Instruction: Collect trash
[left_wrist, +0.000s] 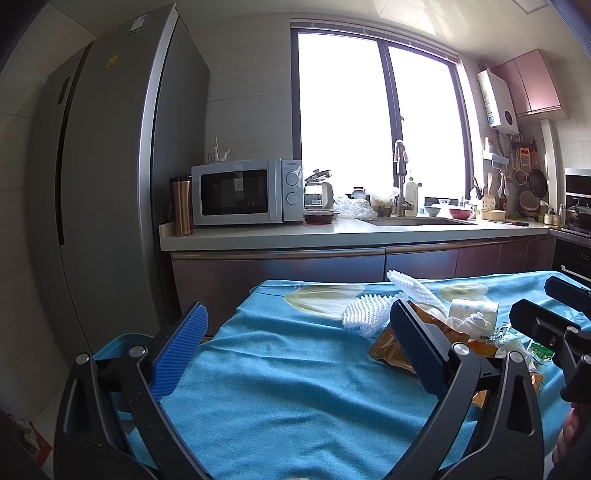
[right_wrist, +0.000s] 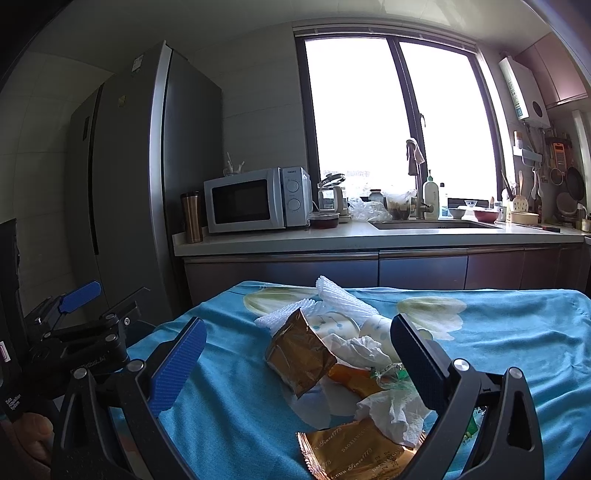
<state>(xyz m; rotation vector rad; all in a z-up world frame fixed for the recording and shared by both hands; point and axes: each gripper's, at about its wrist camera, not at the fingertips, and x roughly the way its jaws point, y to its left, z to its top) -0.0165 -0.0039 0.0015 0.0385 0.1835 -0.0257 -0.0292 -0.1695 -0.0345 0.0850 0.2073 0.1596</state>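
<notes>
**Both claws spread wide over the trash pile**

Here we are at a table draped in a blue cloth (right_wrist: 236, 384), and the trash sits heaped on its near right part. The left gripper (left_wrist: 299, 343) hangs above bare cloth with its blue-padded fingers (left_wrist: 177, 354) flung wide apart, nothing between them. The pile lies just to its right, partly behind its right finger.

Over to the right gripper (right_wrist: 295, 354): jaws wide open too, and this one is right over the heap, nothing pinched. Between its fingers a crumpled gold wrapper (right_wrist: 299, 354) stands up on edge. Near the camera lies a flat gold packet (right_wrist: 354, 454) with printed lettering, and a wad of white tissue (right_wrist: 395, 410) rests on it. Another crumpled tissue (right_wrist: 362, 350) sits further in, beside a small green wrapper (right_wrist: 393, 371). At the far side of the pile, white foam netting (right_wrist: 343, 295) sticks up, and a dotted paper cup (left_wrist: 472, 308) lies on its side.

Beyond the table: a counter (left_wrist: 332, 236) with a microwave (left_wrist: 243, 192), a sink under a bright window (left_wrist: 376, 110), and a tall grey fridge (left_wrist: 110, 184) on the left.
</notes>
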